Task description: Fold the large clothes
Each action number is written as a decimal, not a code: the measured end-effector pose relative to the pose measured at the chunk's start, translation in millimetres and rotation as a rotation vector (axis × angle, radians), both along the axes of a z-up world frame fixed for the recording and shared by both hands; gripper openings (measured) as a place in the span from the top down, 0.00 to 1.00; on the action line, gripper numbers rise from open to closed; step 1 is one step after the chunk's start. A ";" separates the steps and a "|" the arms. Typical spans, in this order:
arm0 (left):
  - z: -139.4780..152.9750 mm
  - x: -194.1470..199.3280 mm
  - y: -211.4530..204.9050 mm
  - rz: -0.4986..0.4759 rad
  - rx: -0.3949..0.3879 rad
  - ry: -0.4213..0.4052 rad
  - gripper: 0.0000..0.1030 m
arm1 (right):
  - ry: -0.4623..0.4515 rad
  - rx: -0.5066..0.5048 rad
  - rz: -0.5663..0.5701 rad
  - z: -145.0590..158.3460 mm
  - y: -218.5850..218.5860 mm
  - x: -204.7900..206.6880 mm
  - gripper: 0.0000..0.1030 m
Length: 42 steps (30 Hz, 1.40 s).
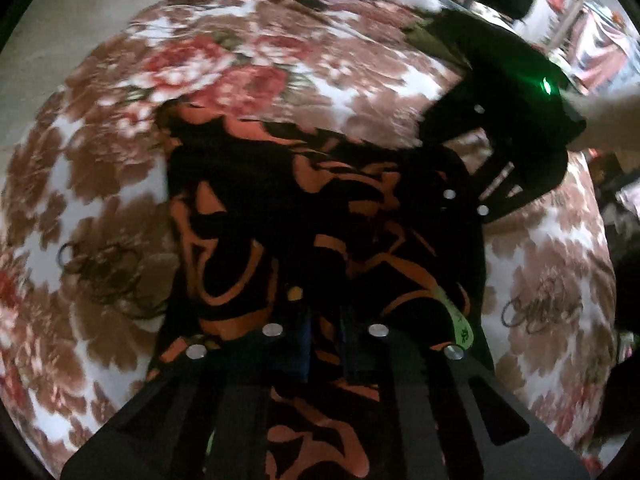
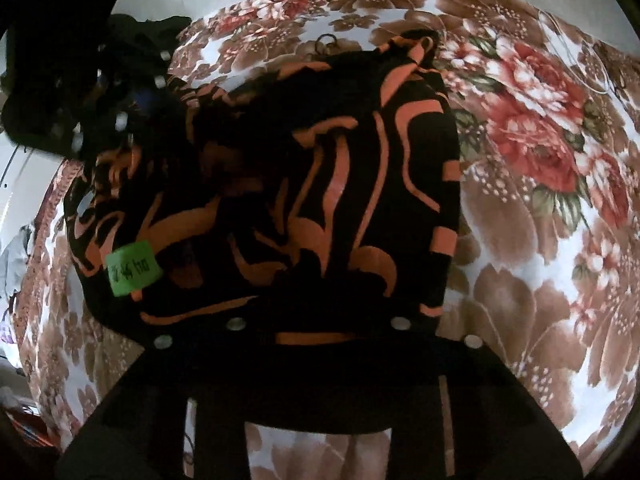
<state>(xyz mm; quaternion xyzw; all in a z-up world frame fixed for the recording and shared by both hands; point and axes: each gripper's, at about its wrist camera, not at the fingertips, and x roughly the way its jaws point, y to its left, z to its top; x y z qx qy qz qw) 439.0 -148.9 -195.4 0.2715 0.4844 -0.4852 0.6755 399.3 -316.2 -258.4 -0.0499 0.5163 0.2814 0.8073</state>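
On a bed w/ floral blanket [image 2: 540, 208] (brown, red, white print):

- Garment [image 1: 320, 216]: black w/ orange swirl pattern, lying bunched and partly folded mid-blanket. One orange-edged corner reaches the far side in the right wrist view. Near edge runs under both grippers.
- Green tag [image 2: 134, 266]: on garment, left part of the right wrist view, dark print too blurred to read. In the left wrist view it shows edge-on, lower right, just beside the right-hand finger.
- Left gripper [image 1: 324, 344]: pointed steeply down at garment. Jaws drawn close together, black/orange cloth pinched between them; cloth runs on below, betw. the finger bases. Also seen top left of the right wrist view, dark and blurred, at garment's far-left edge.
- Right gripper [image 2: 316, 332]: pointed steeply down over near edge of garment. Jaws narrow, an orange-striped hem lying across betw. the tips and gripped there. In the left wrist view its black body w/ green light sits upper right, fingers down on garment's far-right edge.
- Hand [image 1: 608, 120]: pale, at right border of the left wrist view, behind right gripper's body.
- Bkgd: wall beyond the bed; clutter at frame edges, too blurred to tell.
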 end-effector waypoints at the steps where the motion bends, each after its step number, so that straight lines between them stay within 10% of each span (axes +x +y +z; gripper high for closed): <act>1: 5.4 1.6 3.9 0.026 -0.006 -0.012 0.93 | 0.000 -0.004 0.002 -0.4 -1.0 -2.1 0.75; 11: 42.2 62.4 39.2 0.267 0.028 -0.138 0.93 | 0.024 -0.004 -0.031 8.3 -24.8 -26.3 0.86; 24: -50.4 96.3 0.8 0.210 0.191 -0.128 0.81 | 0.064 0.086 -0.141 -8.3 -61.2 -47.8 0.84; 29: -38.2 100.5 22.1 0.335 0.107 -0.126 0.34 | 0.005 0.159 -0.166 15.7 -65.0 -51.5 0.24; 37: 71.6 44.3 133.9 0.701 -0.110 -0.255 0.05 | -0.140 0.206 -0.199 89.3 -46.8 -34.3 0.10; 42: 57.5 -0.5 216.1 0.908 0.086 -0.300 0.05 | -0.144 0.068 -0.228 93.2 1.9 17.8 0.05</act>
